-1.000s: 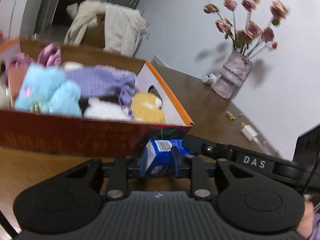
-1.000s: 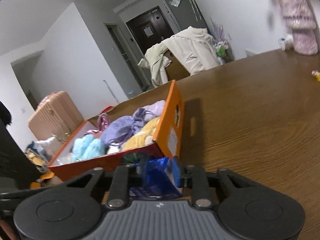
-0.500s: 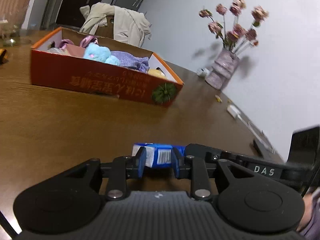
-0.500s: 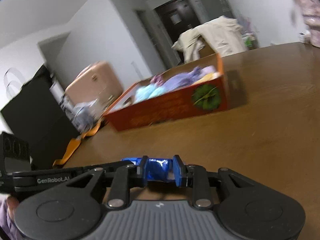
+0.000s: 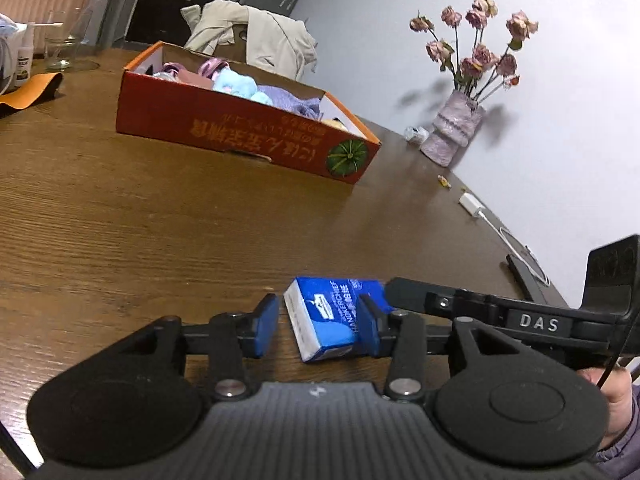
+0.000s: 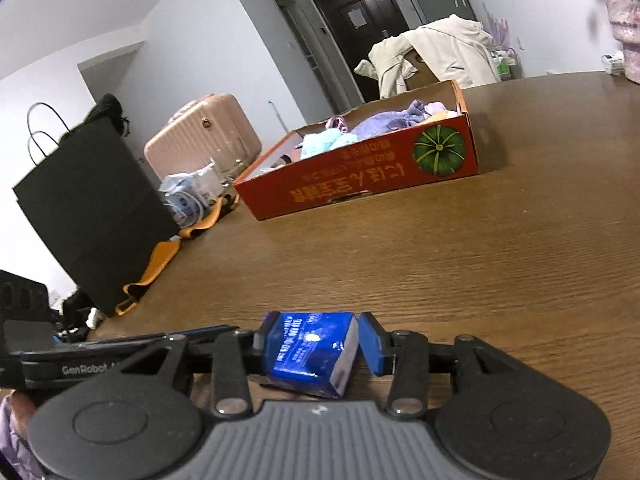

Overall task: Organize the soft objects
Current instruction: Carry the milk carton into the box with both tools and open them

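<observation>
A blue tissue pack [image 5: 334,316] lies on the brown table [image 5: 140,216], between the jaws of both grippers. My left gripper [image 5: 316,326] is open, with a gap between its left pad and the pack. My right gripper [image 6: 316,344] is open too; the pack [image 6: 310,350] sits between its pads with a gap on the right. The red cardboard box [image 5: 240,136] of soft toys and knitwear stands farther back, also in the right wrist view [image 6: 360,184]. Each gripper's finger shows in the other's view.
A vase of dried roses [image 5: 456,124] stands at the table's far right by the wall. A white cable and adapter [image 5: 472,202] lie near it. A black paper bag [image 6: 92,208] and an orange cloth [image 6: 156,264] sit at the table's left. A coat hangs on a chair [image 5: 256,40].
Both grippers moved back from the box with the tissue pack, lowered it onto the table and opened their jaws, letting go of it.
</observation>
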Motion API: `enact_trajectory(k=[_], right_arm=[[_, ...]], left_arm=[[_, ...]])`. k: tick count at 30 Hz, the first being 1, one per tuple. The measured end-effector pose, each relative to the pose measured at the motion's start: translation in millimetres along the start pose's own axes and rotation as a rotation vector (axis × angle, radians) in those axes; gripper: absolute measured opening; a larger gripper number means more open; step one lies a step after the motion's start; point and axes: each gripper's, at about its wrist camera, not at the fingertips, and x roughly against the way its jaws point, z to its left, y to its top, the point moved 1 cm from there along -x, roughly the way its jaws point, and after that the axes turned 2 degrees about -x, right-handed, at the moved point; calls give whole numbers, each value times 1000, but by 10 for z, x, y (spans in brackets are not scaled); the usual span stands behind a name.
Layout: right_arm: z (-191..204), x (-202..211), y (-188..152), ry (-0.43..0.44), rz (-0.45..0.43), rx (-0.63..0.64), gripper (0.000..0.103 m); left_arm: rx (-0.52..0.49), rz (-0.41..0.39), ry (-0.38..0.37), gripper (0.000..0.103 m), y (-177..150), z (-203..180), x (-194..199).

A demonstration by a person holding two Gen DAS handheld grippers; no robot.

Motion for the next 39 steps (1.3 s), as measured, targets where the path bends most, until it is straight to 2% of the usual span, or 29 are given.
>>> enact_trajectory(k=[3, 7, 12, 15, 20, 24, 28, 31, 35, 39], right_arm=[[-29, -96, -46, -11, 20, -17, 40], [-58, -190, -94, -11, 38, -41, 31], [18, -161, 68, -26, -2, -14, 23], [59, -122, 350, -24, -72, 11, 23], [65, -213, 983, -27, -165, 62, 23], [73, -387, 1556, -53, -226, 135, 23], [-28, -695, 2129, -83, -250, 169, 23], [-236, -1037, 2547, -99, -225, 137, 23], [-597, -1534, 2888, -152, -167, 67, 23], [-833, -1840, 2961, -199, -130, 32, 23]], left_arm=[[18, 25, 7, 40, -14, 33, -93], [44, 30, -40, 26, -23, 81, -140], [23, -20, -31, 25, 167, 54, -144], [3, -83, -61, 25, 485, 45, -147], [-68, -192, -69, 25, 1218, -8, -295], [-64, -214, -86, 25, 1832, 43, -566], [-56, -209, -98, 25, 2437, 149, -969], [0, -159, -85, 25, 2786, 279, -1391], [56, -68, -57, 25, 2980, 418, -1974], [48, -16, -18, 25, 3008, 513, -2415]])
